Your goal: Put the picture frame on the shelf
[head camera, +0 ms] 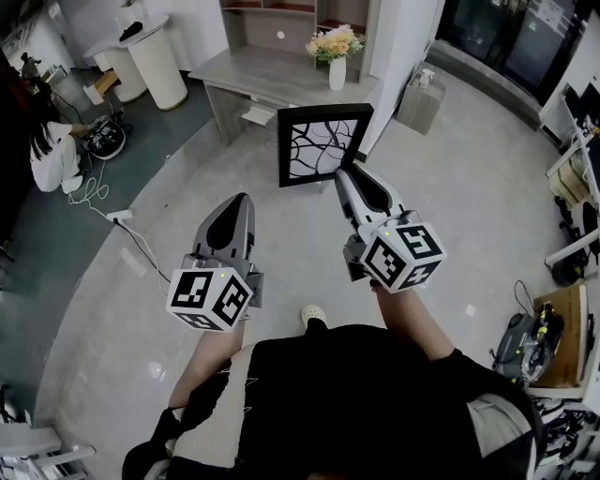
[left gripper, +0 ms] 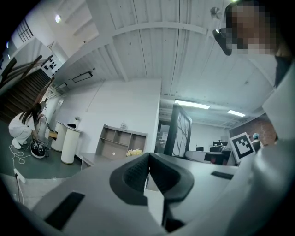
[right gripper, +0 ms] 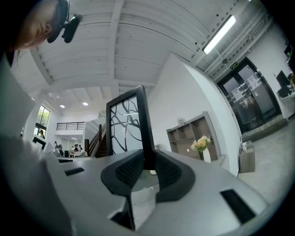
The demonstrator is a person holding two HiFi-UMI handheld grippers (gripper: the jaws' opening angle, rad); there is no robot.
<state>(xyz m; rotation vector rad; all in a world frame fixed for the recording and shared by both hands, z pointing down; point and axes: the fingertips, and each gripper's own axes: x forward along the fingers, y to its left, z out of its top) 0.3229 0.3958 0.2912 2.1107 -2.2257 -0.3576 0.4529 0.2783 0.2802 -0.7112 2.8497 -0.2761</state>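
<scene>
The picture frame (head camera: pixel 323 145) is black, with a white picture of dark branch lines. My right gripper (head camera: pixel 345 172) is shut on its lower right edge and holds it upright in the air. In the right gripper view the frame (right gripper: pixel 126 126) stands between the pads (right gripper: pixel 167 171). My left gripper (head camera: pixel 236 202) hangs lower left of the frame, shut and with nothing in it; its pads (left gripper: pixel 134 175) meet at the tip. The grey shelf unit (head camera: pixel 281 23) stands ahead on a low desk (head camera: pixel 272 73); it also shows as the shelf (left gripper: pixel 122 140) and the shelf (right gripper: pixel 191 133).
A white vase of flowers (head camera: pixel 337 56) stands on the desk by the shelf. A crouched person in white (head camera: pixel 52 155) and white round pedestals (head camera: pixel 159 61) are at far left. A cable (head camera: pixel 131 234) runs over the floor. A small bin (head camera: pixel 419 98) and a workbench (head camera: pixel 553 347) are to the right.
</scene>
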